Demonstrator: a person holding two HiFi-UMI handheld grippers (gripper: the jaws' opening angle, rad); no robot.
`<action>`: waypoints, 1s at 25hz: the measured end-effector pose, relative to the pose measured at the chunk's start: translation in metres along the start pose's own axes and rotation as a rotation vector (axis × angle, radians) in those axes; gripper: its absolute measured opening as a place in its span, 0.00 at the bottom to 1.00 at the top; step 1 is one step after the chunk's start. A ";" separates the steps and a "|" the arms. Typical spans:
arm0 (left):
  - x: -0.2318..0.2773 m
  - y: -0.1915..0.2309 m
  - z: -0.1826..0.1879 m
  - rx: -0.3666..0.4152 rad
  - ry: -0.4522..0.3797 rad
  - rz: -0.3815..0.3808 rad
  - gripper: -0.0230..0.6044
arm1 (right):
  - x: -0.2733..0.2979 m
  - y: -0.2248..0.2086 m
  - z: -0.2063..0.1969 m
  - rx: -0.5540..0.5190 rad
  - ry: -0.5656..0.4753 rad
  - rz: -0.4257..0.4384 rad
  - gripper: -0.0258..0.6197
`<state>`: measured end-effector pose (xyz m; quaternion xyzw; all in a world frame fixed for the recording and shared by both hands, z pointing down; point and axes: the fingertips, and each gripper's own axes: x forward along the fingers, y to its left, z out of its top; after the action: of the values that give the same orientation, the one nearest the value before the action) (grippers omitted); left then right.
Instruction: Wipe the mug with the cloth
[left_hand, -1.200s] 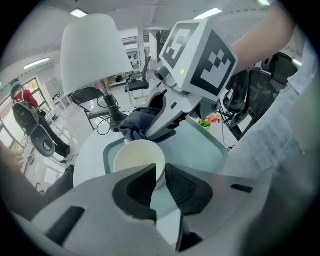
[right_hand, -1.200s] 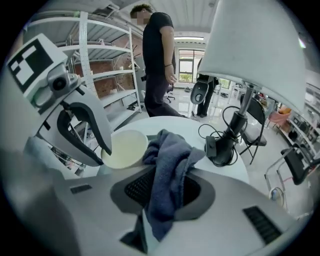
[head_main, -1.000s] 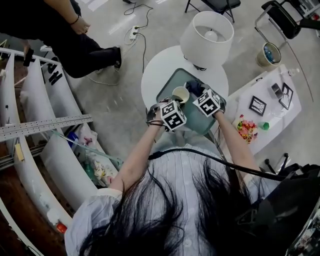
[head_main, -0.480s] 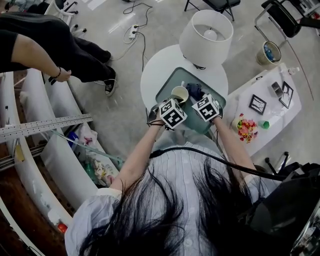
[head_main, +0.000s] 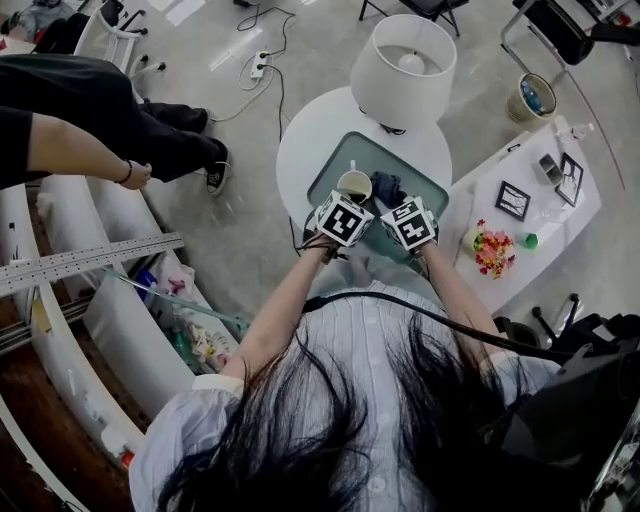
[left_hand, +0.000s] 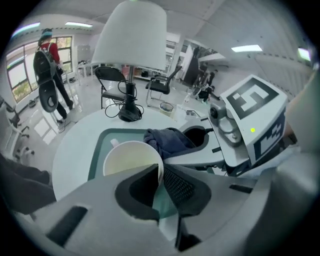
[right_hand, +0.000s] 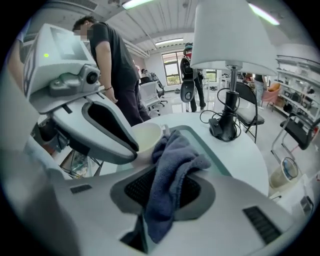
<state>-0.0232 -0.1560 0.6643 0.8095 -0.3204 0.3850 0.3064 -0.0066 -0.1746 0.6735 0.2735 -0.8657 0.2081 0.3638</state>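
The mug stands upright on the green tray, mouth up, with its small handle on the far side, away from us. Our left gripper has it by the near rim: one jaw sits inside the cup and the other outside, and they squeeze the wall between them. The cloth is blue and soft. Our right gripper has its jaws pressed together on it, so a loose bunch sticks up past the tips. That bunch sits just to the right of the mug, so close that we cannot tell if it touches the side. So we think the right gripper is the one to move, a short way to the left, onto the mug's right wall and rim. The left gripper only needs to hold the mug steady. The tray lies on a round white table, with a lamp at the back.
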 end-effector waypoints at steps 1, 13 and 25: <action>-0.001 0.001 0.002 -0.049 -0.009 -0.005 0.11 | 0.000 0.001 -0.001 0.013 -0.008 0.004 0.18; -0.016 -0.004 0.009 0.181 0.021 -0.021 0.11 | -0.003 0.007 -0.009 0.068 -0.002 -0.011 0.18; -0.031 0.012 -0.042 0.839 0.325 -0.078 0.21 | -0.005 0.008 -0.014 0.061 0.013 -0.020 0.18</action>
<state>-0.0657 -0.1233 0.6633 0.8041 -0.0534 0.5919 0.0125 -0.0011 -0.1591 0.6775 0.2917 -0.8539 0.2324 0.3629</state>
